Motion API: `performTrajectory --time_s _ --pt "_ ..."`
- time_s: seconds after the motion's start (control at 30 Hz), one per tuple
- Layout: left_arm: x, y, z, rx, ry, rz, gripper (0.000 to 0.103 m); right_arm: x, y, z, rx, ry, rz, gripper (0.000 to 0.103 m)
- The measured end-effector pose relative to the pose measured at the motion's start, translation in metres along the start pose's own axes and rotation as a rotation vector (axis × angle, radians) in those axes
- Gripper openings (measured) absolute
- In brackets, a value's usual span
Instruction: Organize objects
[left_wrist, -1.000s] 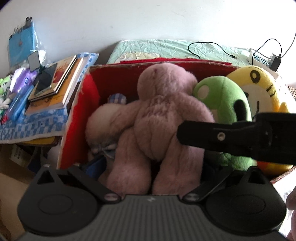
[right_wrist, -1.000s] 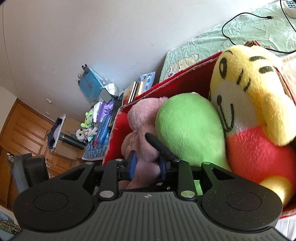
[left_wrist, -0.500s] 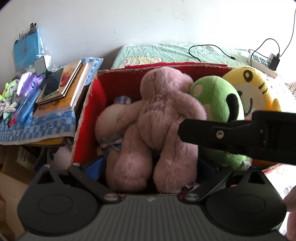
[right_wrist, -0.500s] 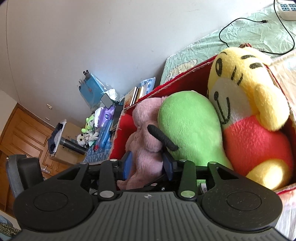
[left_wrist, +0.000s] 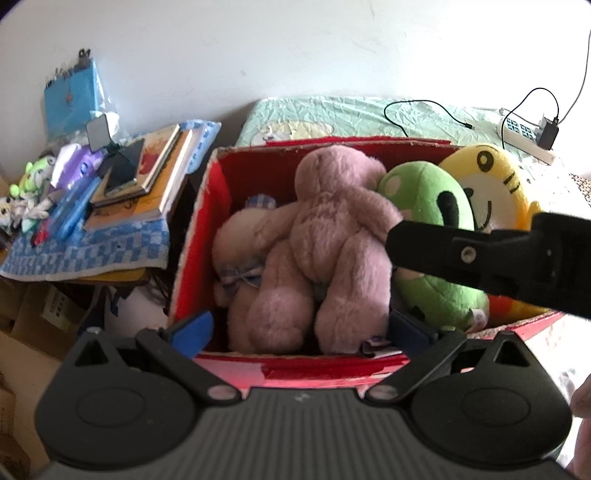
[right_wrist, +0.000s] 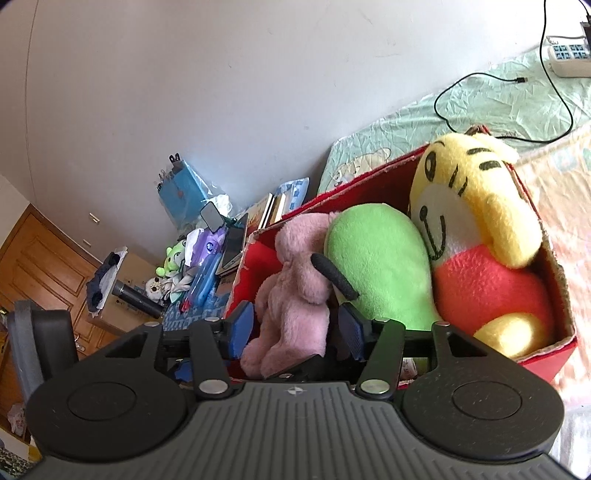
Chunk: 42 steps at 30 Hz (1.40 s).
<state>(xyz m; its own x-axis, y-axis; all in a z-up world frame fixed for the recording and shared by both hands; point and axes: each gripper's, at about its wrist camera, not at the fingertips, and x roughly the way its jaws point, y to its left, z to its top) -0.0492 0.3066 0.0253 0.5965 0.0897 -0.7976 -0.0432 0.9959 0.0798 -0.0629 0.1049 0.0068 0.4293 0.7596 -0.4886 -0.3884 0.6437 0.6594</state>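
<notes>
A red cardboard box holds several plush toys. A pink bear lies on a cream plush, beside a green frog and a yellow tiger. My left gripper is open just above the box's near rim, blue pads wide on either side of the bear's legs. My right gripper is open too, with the bear's legs between its pads and a gap at each side. Its black body crosses the left wrist view over the frog.
Left of the box stands a side table with a blue checked cloth, stacked books and small toys. Behind the box is a bed with a green sheet, a power strip and cables. Cardboard boxes sit low left.
Both grippers have drawn back from the box. The right gripper's pads, close together on the pink bear a second ago, have spread apart. The bear stays in the box.
</notes>
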Motion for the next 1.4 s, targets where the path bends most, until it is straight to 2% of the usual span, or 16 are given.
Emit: performTrajectory --time_s 0.23,0.47,0.7,0.97,1.13,1.23,1.4 --pt "-0.015 -0.001 -0.006 0.015 -0.032 0.013 0.100 -0.014 0.005 -0.010 -0.040 -0.051 -0.057 0.060" --pt "-0.025 -0.004 -0.013 -0.004 -0.018 0.036 0.100 -0.025 0.004 -0.013 -0.060 -0.066 -0.051 0.060" --pt "-0.031 -0.019 -0.026 -0.036 0.015 0.059 0.100 -0.040 0.008 -0.019 -0.137 -0.072 -0.103 0.060" --pt "-0.036 -0.063 -0.040 -0.028 0.060 0.036 0.100 -0.068 -0.012 -0.024 -0.171 -0.051 -0.156 0.061" --pt "-0.036 -0.095 -0.046 -0.012 0.069 0.028 0.100 -0.091 -0.031 -0.027 -0.166 -0.054 -0.198 0.065" --pt "-0.034 -0.115 -0.048 0.004 0.070 0.048 0.100 -0.102 -0.044 -0.028 -0.168 -0.055 -0.232 0.065" --pt "-0.029 -0.146 -0.050 0.030 0.078 0.065 0.100 -0.116 -0.063 -0.029 -0.161 -0.068 -0.349 0.070"
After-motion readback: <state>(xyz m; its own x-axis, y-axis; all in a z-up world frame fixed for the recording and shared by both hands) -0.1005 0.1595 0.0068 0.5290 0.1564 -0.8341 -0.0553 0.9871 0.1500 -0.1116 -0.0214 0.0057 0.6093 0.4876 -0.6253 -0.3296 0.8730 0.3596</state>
